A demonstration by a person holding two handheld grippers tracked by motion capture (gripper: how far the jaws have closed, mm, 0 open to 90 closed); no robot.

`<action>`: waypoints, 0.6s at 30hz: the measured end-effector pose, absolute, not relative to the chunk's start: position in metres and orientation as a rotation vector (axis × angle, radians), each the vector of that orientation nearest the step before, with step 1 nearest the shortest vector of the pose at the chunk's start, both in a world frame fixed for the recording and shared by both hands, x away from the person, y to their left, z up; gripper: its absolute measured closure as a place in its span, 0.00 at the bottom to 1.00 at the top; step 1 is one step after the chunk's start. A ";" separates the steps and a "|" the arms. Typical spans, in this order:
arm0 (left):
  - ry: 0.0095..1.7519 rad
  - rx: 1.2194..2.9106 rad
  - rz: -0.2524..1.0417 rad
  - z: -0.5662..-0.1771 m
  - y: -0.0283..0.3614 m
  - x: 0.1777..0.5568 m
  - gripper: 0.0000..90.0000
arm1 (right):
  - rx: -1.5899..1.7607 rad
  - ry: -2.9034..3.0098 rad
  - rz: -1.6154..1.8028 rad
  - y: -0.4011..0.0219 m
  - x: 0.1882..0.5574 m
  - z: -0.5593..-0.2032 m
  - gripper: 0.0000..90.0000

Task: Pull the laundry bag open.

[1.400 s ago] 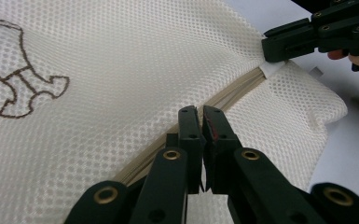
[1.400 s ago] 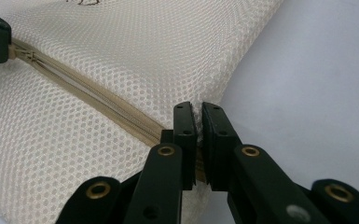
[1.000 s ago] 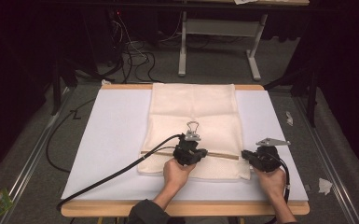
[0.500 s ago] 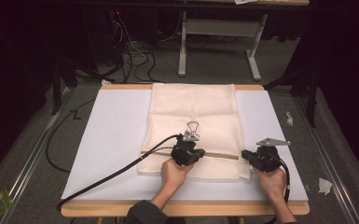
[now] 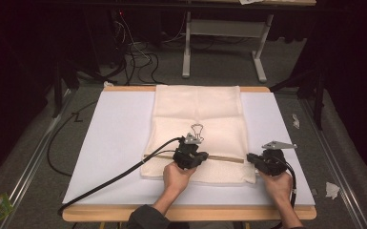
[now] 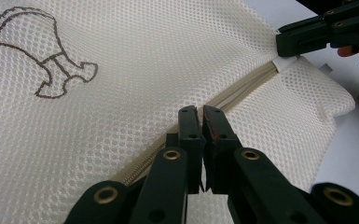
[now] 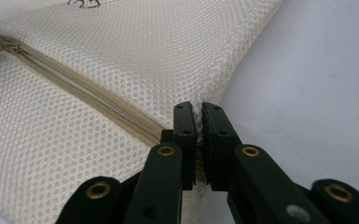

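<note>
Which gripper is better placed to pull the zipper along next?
Probably the left gripper: it sits shut mid-zipper, likely at the slider. The right gripper pinches the bag at its edge, anchoring it.

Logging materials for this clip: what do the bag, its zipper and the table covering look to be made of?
The bag looks like cream synthetic mesh, matte: a fine honeycomb of holes shows throughout. Its zipper seems a beige woven tape with a fine coil, probably nylon; no metal glint. The table covering is a smooth, matte white sheet, maybe paper or plastic board; I can't tell which.
</note>
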State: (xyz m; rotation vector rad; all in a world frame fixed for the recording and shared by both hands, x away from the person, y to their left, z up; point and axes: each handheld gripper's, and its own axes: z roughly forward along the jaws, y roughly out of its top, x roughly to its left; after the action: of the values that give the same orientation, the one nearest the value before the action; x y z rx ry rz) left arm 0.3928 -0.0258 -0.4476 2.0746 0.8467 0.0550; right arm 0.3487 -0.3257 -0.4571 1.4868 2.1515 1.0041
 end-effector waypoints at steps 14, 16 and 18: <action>0.867 2.064 0.054 -0.447 -0.017 0.395 0.97 | 1.479 2.146 1.006 -0.326 0.349 -0.454 0.96; 0.870 2.062 0.056 -0.448 -0.016 0.395 0.97 | 1.477 2.146 1.005 -0.326 0.349 -0.454 0.96; 0.866 2.066 0.066 -0.448 -0.014 0.394 0.97 | 1.477 2.147 1.006 -0.325 0.349 -0.454 0.96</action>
State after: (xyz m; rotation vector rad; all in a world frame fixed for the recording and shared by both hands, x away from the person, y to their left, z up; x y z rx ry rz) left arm 0.3944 -0.0144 -0.4476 2.0661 0.8665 0.0656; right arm 0.3489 -0.3255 -0.4543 1.4768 2.1467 1.0058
